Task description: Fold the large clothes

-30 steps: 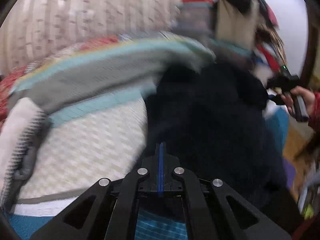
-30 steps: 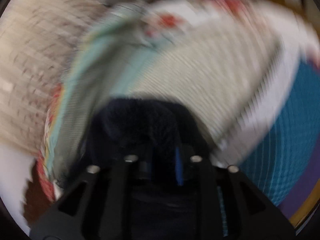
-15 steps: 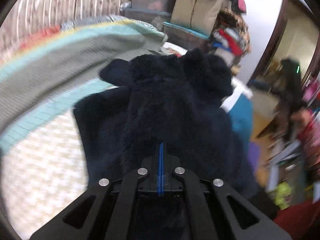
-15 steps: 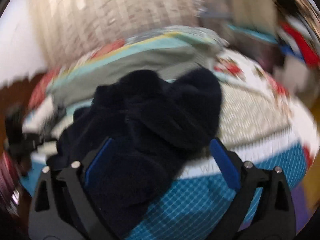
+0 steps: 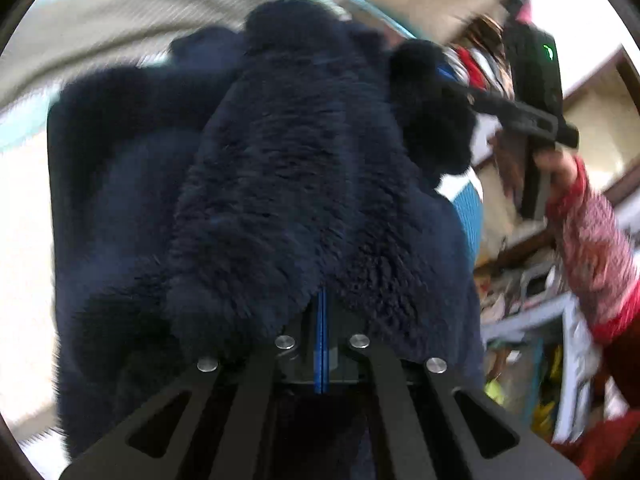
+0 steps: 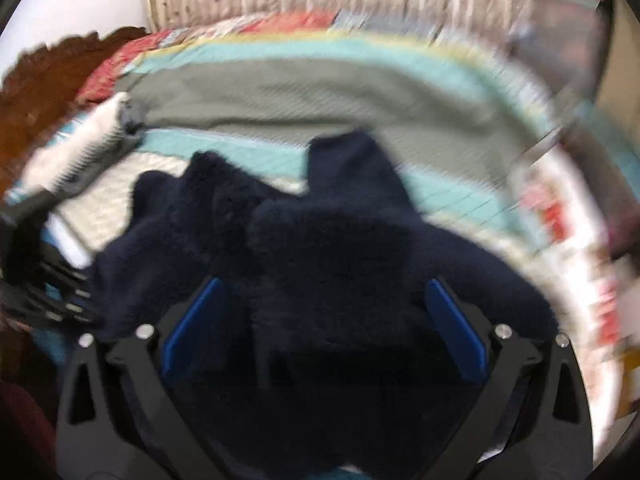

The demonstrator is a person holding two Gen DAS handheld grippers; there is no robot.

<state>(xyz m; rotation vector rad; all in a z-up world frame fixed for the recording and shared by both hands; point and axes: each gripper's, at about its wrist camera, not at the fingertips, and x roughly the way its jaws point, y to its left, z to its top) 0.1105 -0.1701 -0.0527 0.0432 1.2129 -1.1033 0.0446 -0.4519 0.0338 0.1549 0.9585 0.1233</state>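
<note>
The left gripper (image 5: pixel 322 320) was pinched tight on a fold of the dark navy fleece garment (image 5: pixel 280 184), its blue pads pressed together with the fluffy cloth bunched up over them. The right gripper (image 6: pixel 320 328) stood wide apart, its blue pads (image 6: pixel 192 328) on either side of the garment, which lay heaped on the bed (image 6: pixel 280 96) in the near middle of the patterned quilt. A white and grey cloth (image 6: pixel 86 140) lay at the far left of the bed.
</note>
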